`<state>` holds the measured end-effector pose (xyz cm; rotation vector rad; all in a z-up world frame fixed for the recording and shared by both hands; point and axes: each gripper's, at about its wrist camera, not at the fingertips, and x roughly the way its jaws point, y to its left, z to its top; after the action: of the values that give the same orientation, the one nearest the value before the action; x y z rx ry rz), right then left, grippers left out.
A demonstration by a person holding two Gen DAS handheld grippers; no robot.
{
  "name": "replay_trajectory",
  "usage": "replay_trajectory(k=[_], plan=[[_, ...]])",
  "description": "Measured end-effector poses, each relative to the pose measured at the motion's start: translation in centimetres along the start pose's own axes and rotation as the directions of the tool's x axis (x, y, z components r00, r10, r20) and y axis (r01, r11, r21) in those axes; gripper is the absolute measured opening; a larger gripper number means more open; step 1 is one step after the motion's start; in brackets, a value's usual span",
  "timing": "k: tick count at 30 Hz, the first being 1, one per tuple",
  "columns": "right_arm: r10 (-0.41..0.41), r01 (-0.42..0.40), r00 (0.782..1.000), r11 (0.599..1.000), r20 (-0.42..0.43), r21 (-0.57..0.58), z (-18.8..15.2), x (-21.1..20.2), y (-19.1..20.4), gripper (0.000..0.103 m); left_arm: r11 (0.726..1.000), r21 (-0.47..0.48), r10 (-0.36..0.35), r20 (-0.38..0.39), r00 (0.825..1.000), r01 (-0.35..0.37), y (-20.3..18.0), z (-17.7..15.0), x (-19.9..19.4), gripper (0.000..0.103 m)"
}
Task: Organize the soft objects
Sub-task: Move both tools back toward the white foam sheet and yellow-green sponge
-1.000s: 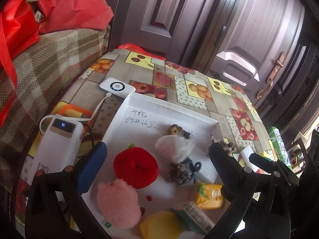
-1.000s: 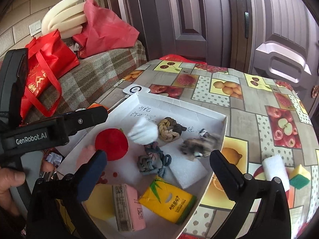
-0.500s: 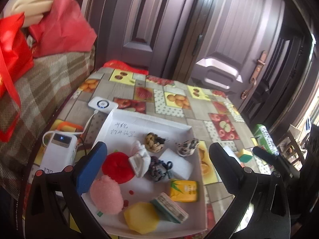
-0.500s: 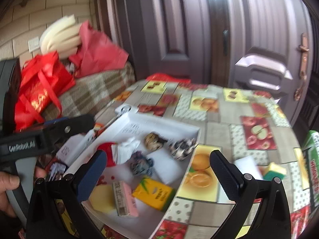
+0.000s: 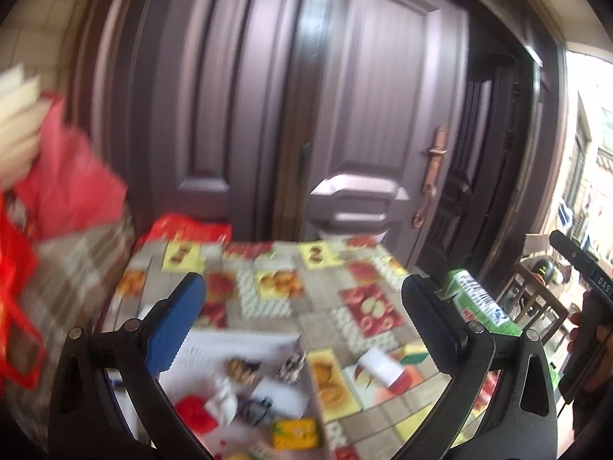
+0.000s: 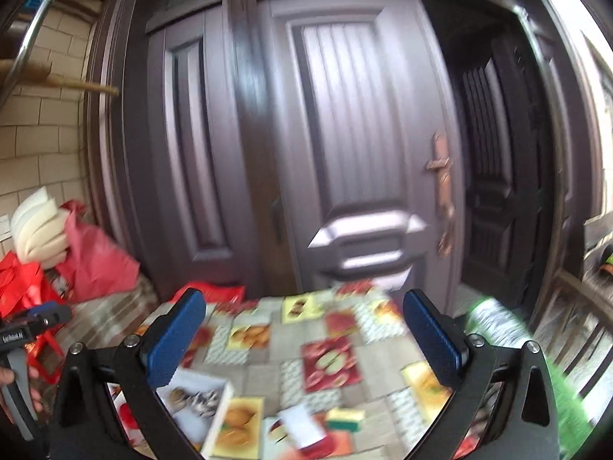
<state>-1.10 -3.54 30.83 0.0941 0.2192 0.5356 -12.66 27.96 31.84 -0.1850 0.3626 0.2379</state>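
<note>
Soft toys (image 5: pixel 230 398) seen blurred in white tray (image 5: pixel 268 345), below and short of left gripper (image 5: pixel 302 318), both grippers spread wide and empty, right gripper (image 6: pixel 304 329) raised over fruit-print tablecloth (image 6: pixel 264 368).

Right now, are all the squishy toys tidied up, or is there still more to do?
Mostly tidy: the red plush ball, crumpled white cloth and braided knots already lie in the shallow white tray. Nothing is in hand; the left tool and right tool are both open and empty, raised above the table. Left: the white foam block and yellow-green sponge sit outside the tray.
</note>
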Motion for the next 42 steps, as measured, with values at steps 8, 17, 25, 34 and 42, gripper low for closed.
replay_trajectory(k=[8, 17, 25, 34, 42], plan=[[-0.097, 0.083, 0.975, 0.993, 0.2, 0.08, 9.4, -2.9, -6.1, 0.103, 0.991, 0.117, -0.06, -0.019, 0.998, 0.062, -9.2, 1.8, 2.7, 0.103], [0.017, -0.043, 0.97, 0.994, 0.242, 0.105, 9.9, -2.9, -11.5, 0.103, 0.996, 0.079, -0.038, -0.097, 0.995, 0.046, -14.6, -0.7, 5.7, 0.103], [0.253, -0.266, 0.955, 0.962, 0.154, 0.064, 6.6, 0.1, -12.6, 0.103, 0.999, 0.043, 0.019, -0.185, 0.983, -0.011, -17.5, -4.0, 8.6, 0.103], [0.293, -0.293, 0.954, 0.956, -0.065, 0.005, 0.1, 5.5, -12.2, 0.103, 0.994, -0.078, 0.048, -0.36, 0.932, -0.082, -16.6, -10.5, 12.8, 0.103], [0.402, -0.422, 0.857, 0.906, -0.323, 0.007, -6.3, 10.7, -11.8, 0.103, 0.983, -0.083, 0.112, -0.432, 0.895, -0.163, -15.2, -13.2, 15.0, 0.103]])
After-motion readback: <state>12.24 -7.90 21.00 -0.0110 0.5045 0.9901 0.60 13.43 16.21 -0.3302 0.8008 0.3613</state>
